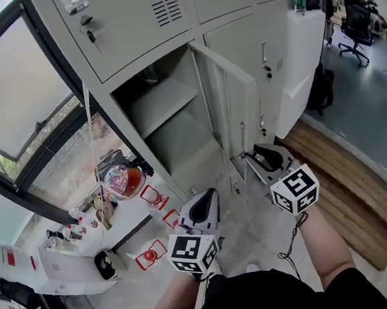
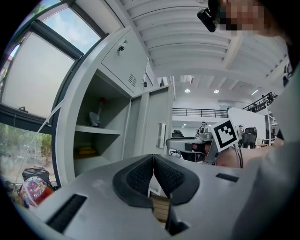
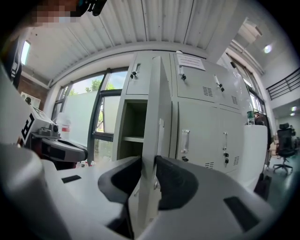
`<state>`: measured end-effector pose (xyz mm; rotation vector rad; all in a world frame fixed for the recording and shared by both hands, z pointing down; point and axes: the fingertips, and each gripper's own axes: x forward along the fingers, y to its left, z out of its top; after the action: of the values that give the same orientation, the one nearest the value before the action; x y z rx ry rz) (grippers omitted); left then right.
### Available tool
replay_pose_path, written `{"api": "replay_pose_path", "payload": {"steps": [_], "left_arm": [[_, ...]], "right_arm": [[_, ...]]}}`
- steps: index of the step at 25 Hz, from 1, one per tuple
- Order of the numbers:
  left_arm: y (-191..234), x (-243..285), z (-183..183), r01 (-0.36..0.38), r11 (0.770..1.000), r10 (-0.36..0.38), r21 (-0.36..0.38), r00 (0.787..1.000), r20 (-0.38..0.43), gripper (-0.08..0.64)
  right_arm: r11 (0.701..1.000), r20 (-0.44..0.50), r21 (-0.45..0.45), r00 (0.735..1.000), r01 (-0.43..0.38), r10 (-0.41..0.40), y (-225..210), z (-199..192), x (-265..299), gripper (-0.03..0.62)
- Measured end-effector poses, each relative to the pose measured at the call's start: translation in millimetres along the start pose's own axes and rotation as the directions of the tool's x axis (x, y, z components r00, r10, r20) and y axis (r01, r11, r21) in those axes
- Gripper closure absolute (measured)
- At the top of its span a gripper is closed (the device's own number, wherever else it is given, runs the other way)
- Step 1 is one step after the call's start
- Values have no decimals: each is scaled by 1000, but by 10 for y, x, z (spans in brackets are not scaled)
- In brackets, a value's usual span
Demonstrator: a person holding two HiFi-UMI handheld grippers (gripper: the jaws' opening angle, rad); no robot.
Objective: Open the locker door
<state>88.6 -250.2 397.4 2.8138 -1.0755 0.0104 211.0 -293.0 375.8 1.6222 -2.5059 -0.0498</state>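
Observation:
The grey locker's lower door [image 1: 232, 93] stands swung out, and its compartment [image 1: 170, 122] with one shelf is open to view. My right gripper [image 1: 253, 160] is at the door's lower free edge. In the right gripper view the door's edge [image 3: 151, 117] runs up between the two pads [image 3: 176, 185], which press on both of its faces. My left gripper [image 1: 204, 210] hangs lower and to the left, away from the locker. Its jaws [image 2: 153, 164] are shut with nothing between them. The open compartment [image 2: 96, 136] also shows in the left gripper view.
More lockers with keys and vents stand above and to the right [image 1: 135, 21]. A window [image 1: 20, 91] is at the left, with a cluttered white table [image 1: 68, 262] and a bag [image 1: 122, 180] below it. Wooden boards [image 1: 347, 177] lie on the floor at the right.

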Motion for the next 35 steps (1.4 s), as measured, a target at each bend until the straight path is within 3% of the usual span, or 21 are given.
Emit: {"api": "replay_pose_path", "payload": {"steps": [9,21,35], "left_arm": [[-173,35,18,-7,1000,7,7,1000,9,543],[-222,-79,48,-61,998,61,12,998,27,543],[-333,-265,152,-122,991,120,49,992,37,543]], "right_arm": [[992,-19,35,993,120,-120,-417,-71,-158,451],[955,-59,79,957,287,-283,-938,-151,-240,462],[951,-25,94,956,295,-294,-984,-73,-381,534]]}}
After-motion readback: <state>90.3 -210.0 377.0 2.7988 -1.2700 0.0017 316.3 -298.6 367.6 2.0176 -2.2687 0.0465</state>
